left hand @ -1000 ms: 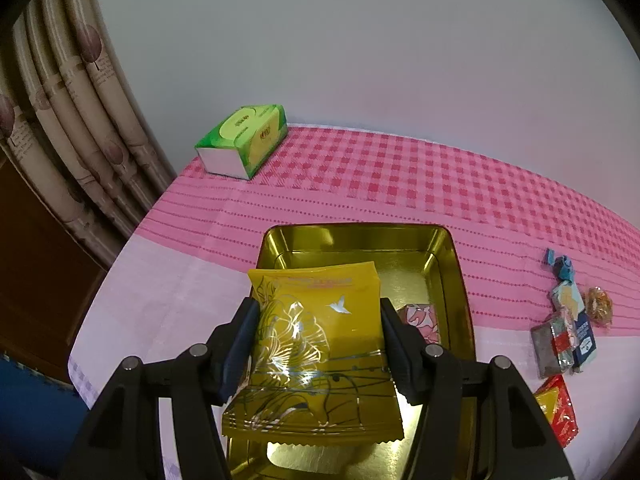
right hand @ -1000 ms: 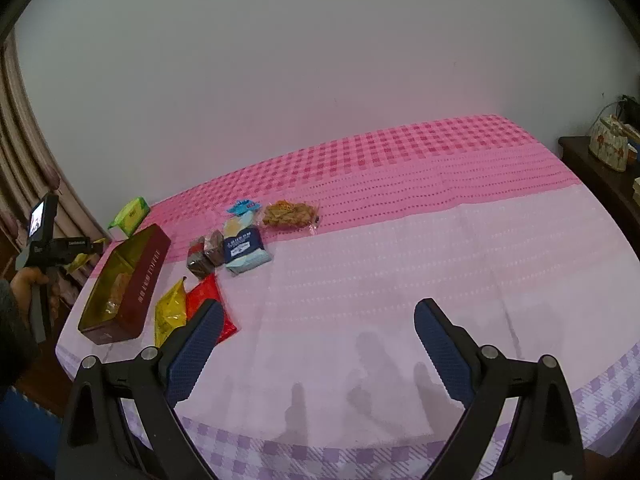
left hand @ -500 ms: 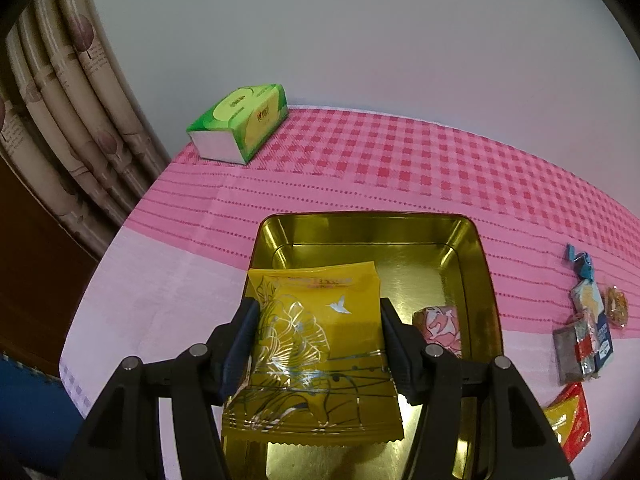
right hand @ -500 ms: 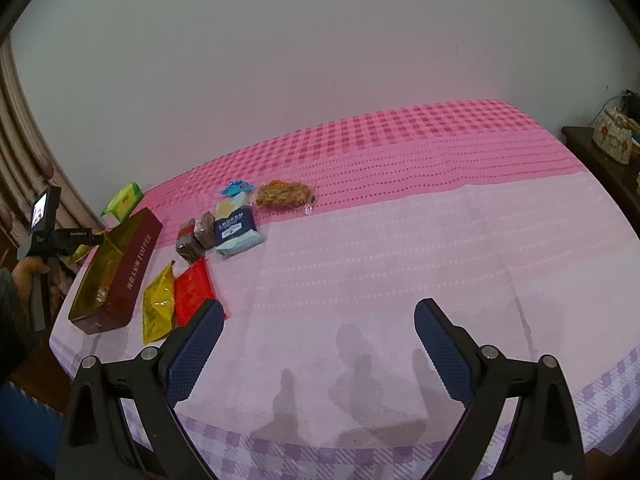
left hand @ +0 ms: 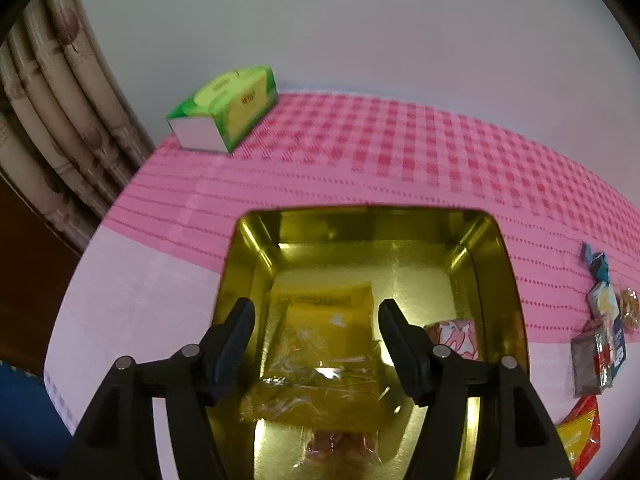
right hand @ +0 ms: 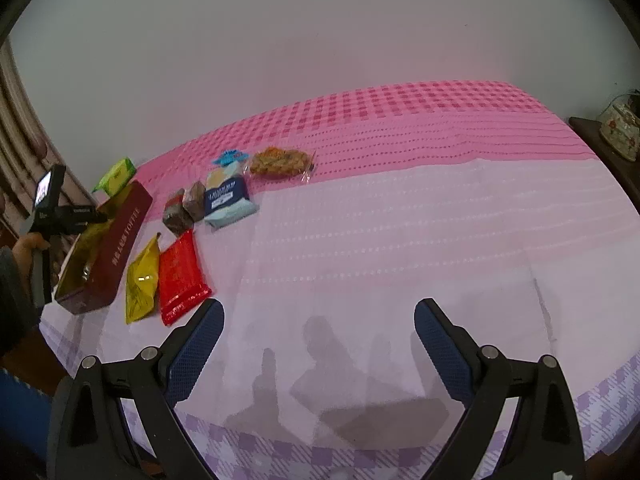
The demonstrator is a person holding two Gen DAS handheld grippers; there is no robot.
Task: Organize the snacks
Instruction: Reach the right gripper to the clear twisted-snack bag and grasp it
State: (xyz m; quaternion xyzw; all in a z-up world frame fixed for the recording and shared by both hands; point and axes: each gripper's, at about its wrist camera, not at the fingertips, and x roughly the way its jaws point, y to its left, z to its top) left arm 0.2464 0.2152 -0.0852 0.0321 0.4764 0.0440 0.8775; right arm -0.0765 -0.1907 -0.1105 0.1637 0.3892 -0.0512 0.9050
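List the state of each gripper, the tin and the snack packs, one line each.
left gripper: open, jaws just opened, yellow pack below them, released
right gripper: open, empty, above bare cloth
yellow pack: lying in the tin
tin: lid off, holds the yellow pack and a pink pack
red pack: flat on the tablecloth, outside the tin
tissue box: closed
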